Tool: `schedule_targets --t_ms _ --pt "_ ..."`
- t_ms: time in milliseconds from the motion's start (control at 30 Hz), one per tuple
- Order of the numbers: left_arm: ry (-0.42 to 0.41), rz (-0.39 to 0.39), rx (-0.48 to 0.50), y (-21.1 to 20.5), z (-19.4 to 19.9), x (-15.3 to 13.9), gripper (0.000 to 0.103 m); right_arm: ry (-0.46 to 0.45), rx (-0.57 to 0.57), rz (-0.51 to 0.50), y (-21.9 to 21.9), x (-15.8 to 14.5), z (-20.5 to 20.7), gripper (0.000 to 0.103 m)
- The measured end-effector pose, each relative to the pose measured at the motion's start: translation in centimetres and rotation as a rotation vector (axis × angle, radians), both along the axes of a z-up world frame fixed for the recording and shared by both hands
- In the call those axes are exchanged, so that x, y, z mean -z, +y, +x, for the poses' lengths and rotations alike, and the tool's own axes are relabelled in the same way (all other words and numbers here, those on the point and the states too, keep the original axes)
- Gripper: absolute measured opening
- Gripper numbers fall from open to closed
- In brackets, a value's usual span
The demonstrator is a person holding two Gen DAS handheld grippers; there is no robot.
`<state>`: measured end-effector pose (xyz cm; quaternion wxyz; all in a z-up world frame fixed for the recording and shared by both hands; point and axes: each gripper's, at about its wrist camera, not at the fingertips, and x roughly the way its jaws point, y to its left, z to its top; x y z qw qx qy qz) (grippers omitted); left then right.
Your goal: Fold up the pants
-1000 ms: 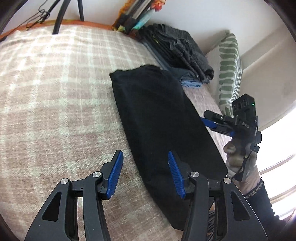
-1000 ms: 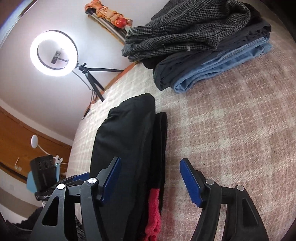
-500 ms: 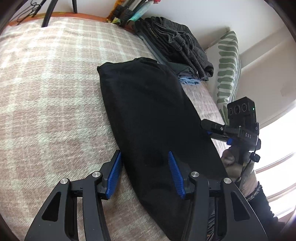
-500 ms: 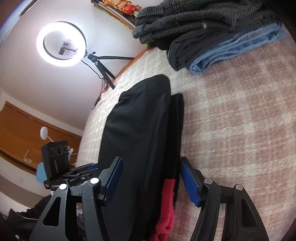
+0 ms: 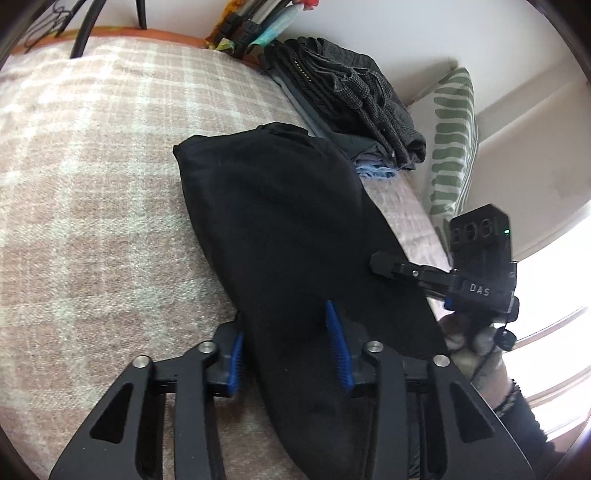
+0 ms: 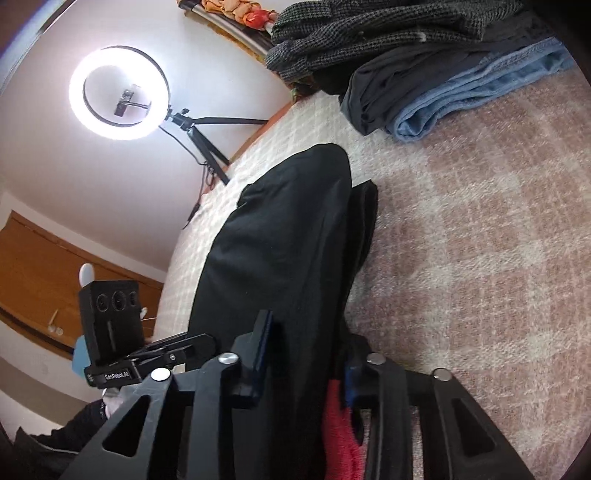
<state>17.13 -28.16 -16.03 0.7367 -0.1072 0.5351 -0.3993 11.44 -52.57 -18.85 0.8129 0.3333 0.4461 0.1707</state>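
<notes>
Now both tongs, left [image 5: 288, 354] and right [image 6: 306, 354], had just been closing and clamped the black pants [image 5: 295, 229] on the bed [image 5: 92, 184].

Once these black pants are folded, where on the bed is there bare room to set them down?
Bare checked pink blanket lies open left of the long black pants, out to the tripod legs. Another free stretch runs right of the pants, below the stacked folded clothes. It is crowded by that stack and the green-striped pillow.
</notes>
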Motion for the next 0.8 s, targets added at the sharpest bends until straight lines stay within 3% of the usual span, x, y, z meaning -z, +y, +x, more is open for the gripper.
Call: schedule_targets --t_ms 100,333,800 --pt "-0.035 0.032 0.001 -0.1 -0.3 -0.2 0.029 -0.013 0.0 -0.073 0.8 -1.2 0.0 0.021" --pt "-0.223 0.108 0.045 -1.2 -2.1 -2.5 0.015 -0.067 -0.01 -0.203 2.9 -4.3 0.0 0.013" --pt "-0.448 0.099 0.046 -2.3 -3.3 -7.0 0.012 -0.196 0.003 -0.282 3.9 -9.1 -0.1 0.011"
